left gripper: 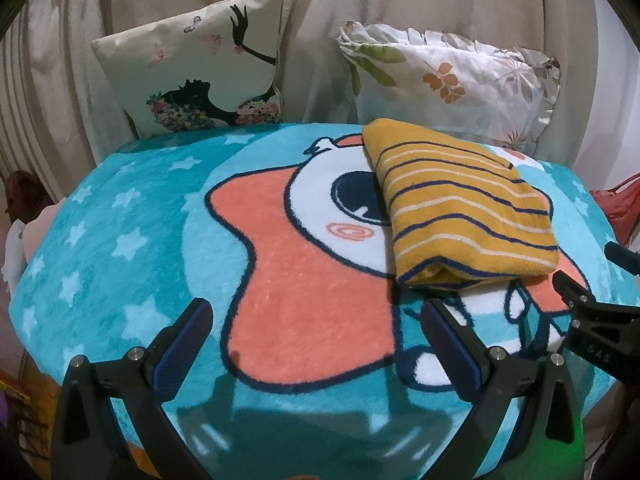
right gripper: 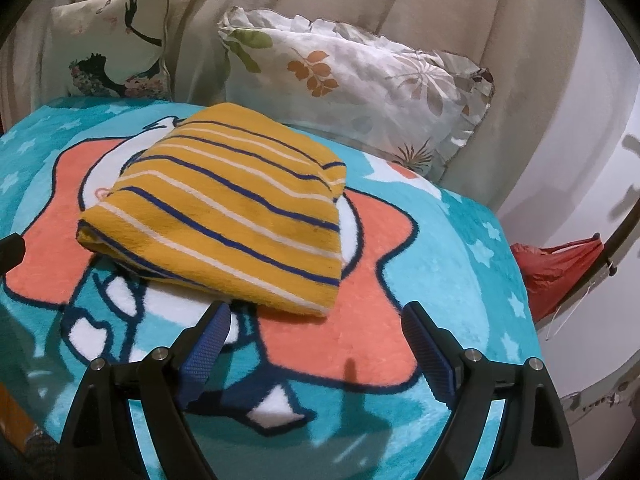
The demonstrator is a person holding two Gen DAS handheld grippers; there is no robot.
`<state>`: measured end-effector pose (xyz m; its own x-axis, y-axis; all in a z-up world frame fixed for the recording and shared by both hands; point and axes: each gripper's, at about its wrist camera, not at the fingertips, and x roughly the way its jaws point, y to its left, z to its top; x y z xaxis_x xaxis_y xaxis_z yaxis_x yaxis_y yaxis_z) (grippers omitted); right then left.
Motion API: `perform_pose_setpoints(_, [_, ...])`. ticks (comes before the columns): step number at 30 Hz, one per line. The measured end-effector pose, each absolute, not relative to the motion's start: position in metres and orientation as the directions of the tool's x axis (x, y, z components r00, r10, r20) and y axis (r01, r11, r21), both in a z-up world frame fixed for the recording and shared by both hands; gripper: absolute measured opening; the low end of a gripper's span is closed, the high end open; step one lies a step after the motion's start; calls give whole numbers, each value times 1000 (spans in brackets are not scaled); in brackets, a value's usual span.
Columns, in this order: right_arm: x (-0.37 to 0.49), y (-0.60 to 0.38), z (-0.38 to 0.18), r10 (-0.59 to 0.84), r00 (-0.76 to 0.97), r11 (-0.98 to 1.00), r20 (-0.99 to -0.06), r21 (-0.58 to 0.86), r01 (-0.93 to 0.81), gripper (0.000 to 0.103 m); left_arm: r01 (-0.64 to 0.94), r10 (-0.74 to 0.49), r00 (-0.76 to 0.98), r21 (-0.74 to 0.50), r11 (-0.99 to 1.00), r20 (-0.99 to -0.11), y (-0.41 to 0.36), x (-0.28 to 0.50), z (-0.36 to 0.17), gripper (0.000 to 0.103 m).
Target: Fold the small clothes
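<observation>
A small yellow garment with navy and white stripes lies folded into a compact rectangle on the turquoise cartoon blanket. It also shows in the right wrist view. My left gripper is open and empty, hovering over the blanket just in front and to the left of the garment. My right gripper is open and empty, its left fingertip close to the garment's near edge. The right gripper also shows in the left wrist view at the right edge.
Two pillows lean on the beige curtain behind: a silhouette-print one and a leaf-print one. A red plastic bag hangs off the blanket's right side. The blanket's edges drop off left and right.
</observation>
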<state>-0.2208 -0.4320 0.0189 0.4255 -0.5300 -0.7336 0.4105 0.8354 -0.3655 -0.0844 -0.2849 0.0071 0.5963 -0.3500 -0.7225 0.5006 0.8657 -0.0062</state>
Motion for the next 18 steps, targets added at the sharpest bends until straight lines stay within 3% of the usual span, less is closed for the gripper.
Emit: perform_pose_setpoints(18, [-213, -422, 9, -523, 422, 843, -741, -374, 387, 91, 501, -347, 577, -15, 865, -739, -286, -81, 0, 103])
